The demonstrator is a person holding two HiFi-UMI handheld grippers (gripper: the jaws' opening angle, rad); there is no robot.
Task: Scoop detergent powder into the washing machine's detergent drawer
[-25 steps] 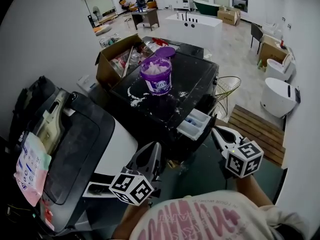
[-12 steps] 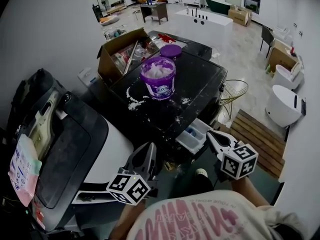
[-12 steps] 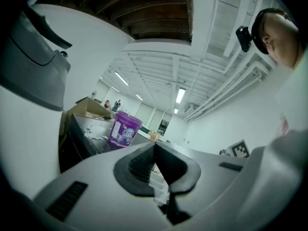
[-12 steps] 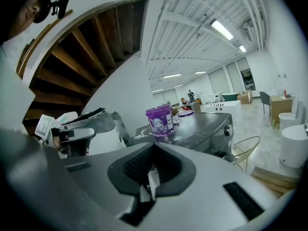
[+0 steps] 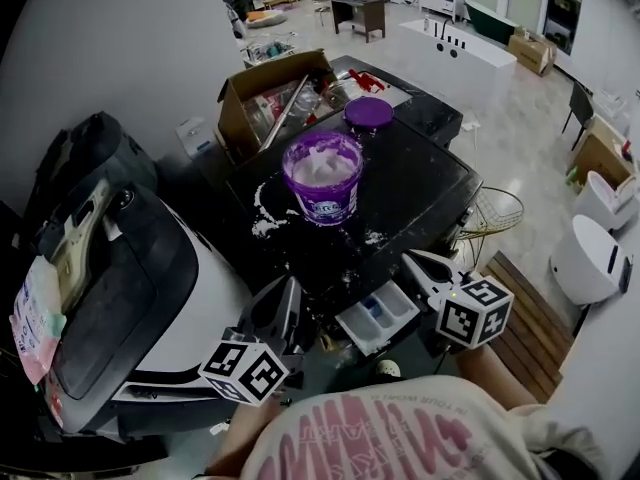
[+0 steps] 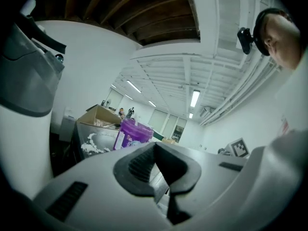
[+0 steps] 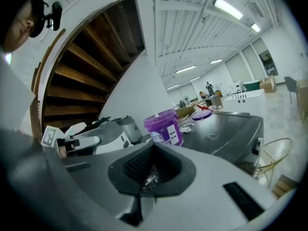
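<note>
The black washing machine (image 5: 425,183) fills the space ahead of both my claws. On its top, well ahead of the left claw (image 5: 290,296) and the right claw (image 5: 413,262), stands the open purple detergent tub (image 5: 322,178), heaped with white powder. The detergent drawer (image 5: 378,314) is pulled out low between the two claws, just beside the right one. The tub's lid (image 5: 369,113) lies beyond the tub, farthest from me. Spilled powder (image 5: 263,216) streaks the top on the tub's left side.

Both claws are clenched on nothing. The left jaws are pressed together, and the right jaws are together with a dusting of powder on them. No scoop shows in any view.

I judge this is the approach, with nothing loaded yet. To do it well, I would open one claw before reaching the tub and steady the tub with the other. I would lift a modest, level load and carry it low to the drawer, tipping only once squarely over a compartment.
</note>
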